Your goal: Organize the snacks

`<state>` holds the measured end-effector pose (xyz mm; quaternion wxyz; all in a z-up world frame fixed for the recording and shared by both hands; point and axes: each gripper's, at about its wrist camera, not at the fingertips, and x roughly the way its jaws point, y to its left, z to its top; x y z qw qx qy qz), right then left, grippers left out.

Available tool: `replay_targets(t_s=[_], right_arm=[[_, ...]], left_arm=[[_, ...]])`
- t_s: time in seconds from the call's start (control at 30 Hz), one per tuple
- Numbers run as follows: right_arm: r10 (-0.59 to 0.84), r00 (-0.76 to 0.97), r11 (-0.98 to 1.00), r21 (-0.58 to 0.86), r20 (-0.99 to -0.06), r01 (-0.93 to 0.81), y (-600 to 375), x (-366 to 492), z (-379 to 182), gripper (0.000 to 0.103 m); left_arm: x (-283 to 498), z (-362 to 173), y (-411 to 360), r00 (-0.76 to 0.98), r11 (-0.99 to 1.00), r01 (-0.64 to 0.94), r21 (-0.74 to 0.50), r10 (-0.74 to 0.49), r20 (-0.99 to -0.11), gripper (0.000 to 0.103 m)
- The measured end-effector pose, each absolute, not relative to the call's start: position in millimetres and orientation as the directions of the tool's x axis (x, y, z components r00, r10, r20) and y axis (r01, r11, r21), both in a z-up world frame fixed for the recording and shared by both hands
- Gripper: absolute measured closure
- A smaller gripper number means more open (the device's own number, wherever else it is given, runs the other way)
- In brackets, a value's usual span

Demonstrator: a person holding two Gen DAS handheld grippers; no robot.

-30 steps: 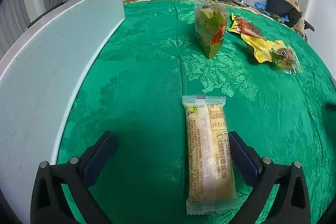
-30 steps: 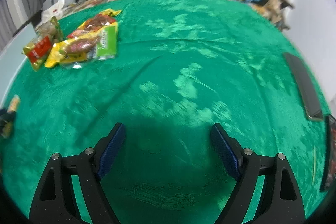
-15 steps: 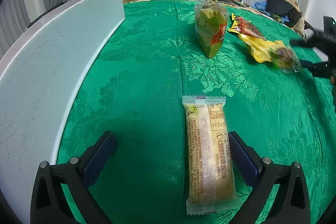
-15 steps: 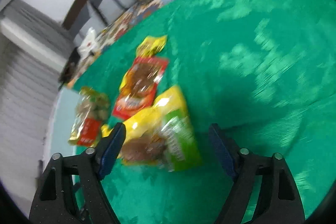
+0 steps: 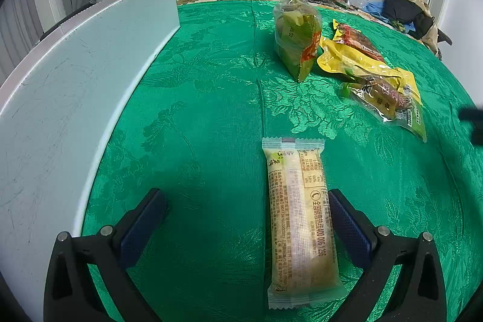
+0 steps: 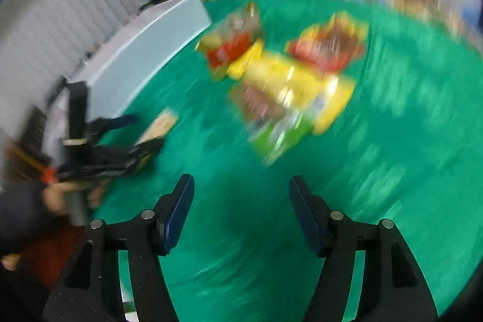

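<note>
Surface: tabletop (image 5: 211,98) under a green cloth with a woven floral pattern.
Left edge: long pale grey-blue flat panel (image 5: 75,98) lying along the tabletop's left edge, running toward the far edge.
Left tongs (image 5: 246,219): black arms with blue pads, spread wide, low over the near edge; nothing clamped.
Long pale yellow wrapped snack bar (image 5: 299,219): flat on the cloth near the near edge, lengthwise toward the far edge, between the left tongs' pads and just beside the right-hand pad; whether that pad touches it cannot be told.
Clear bag of green snacks with a red label (image 5: 297,41): standing tilted toward the far edge, right of centre.
Red and yellow flat snack packet (image 5: 356,39): lying beside the bag, toward the far right edge.
Yellow and green flat snack packet with a clear window (image 5: 383,89): lying just in front of the red packet, overlapping it, toward the right edge.
Right tongs (image 6: 241,210): black arms, blue pads, apart with only cloth between; above the cloth, short of the snack pile; view heavily blurred.
Person's hand (image 6: 60,195): in the right wrist view, at the left, gripping the handle of the left tongs.
Background: grey cushions and patterned fabric beyond the far edge.
</note>
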<state>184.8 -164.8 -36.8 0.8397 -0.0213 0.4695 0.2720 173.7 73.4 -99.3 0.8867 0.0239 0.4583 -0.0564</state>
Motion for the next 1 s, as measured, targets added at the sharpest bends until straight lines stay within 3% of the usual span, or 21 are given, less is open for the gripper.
replay_targets(t_s=[0.33,0.4,0.43,0.5,0.67,0.7,0.77,0.83,0.87,0.97,1.0], right_arm=[[0.209,0.410,0.822,-0.067,-0.888,-0.565,-74.8,253.3,-73.8,0.035],[0.176,0.429,0.838,-0.094,-0.886,-0.538,-73.0,254.8,-75.1,0.040],[0.170,0.434,0.848,-0.093,-0.885,-0.521,-74.4,254.2,-73.5,0.050],[0.204,0.393,0.871,-0.016,-0.897,-0.490,-85.6,250.4,-68.0,0.059],[0.315,0.273,0.901,0.196,-0.909,-0.387,-128.4,216.2,-65.1,0.063],[0.325,0.270,0.908,0.219,-0.907,-0.356,-137.1,212.5,-64.3,0.074],[0.338,0.263,0.918,0.255,-0.904,-0.302,-150.5,209.3,-62.5,0.070],[0.271,0.294,0.934,0.177,-0.917,-0.311,-148.1,207.7,-60.1,0.044],[0.240,0.306,0.933,0.131,-0.922,-0.336,-142.7,205.8,-59.1,0.042],[0.167,0.338,0.891,-0.005,-0.926,-0.454,-116.4,204.4,-60.6,0.043],[0.150,0.351,0.869,-0.046,-0.924,-0.492,-107.0,202.7,-62.6,0.041]], left_arm=[[173.6,-99.0,73.4,0.574,0.992,0.122,-0.010,-0.079,-0.815,0.000],[173.5,-99.1,73.6,0.573,0.992,0.122,-0.010,-0.079,-0.815,0.000],[173.5,-98.9,73.6,0.573,0.992,0.122,-0.010,-0.079,-0.815,0.000],[173.4,-99.0,73.6,0.574,0.992,0.122,-0.009,-0.078,-0.815,0.000],[173.4,-98.8,73.7,0.574,0.992,0.123,-0.009,-0.078,-0.815,0.000],[173.3,-98.8,73.8,0.574,0.992,0.123,-0.008,-0.078,-0.816,0.000],[173.1,-98.7,73.4,0.572,0.992,0.123,-0.006,-0.076,-0.817,0.000],[174.9,-97.9,72.9,0.549,0.991,0.135,-0.004,-0.078,-0.832,0.001],[176.5,-96.8,73.1,0.525,0.990,0.140,-0.008,-0.081,-0.847,0.001],[174.9,-92.1,69.0,0.501,0.989,0.149,-0.010,-0.084,-0.862,0.016],[173.1,-90.0,65.3,0.501,0.986,0.165,-0.009,-0.092,-0.861,0.027]])
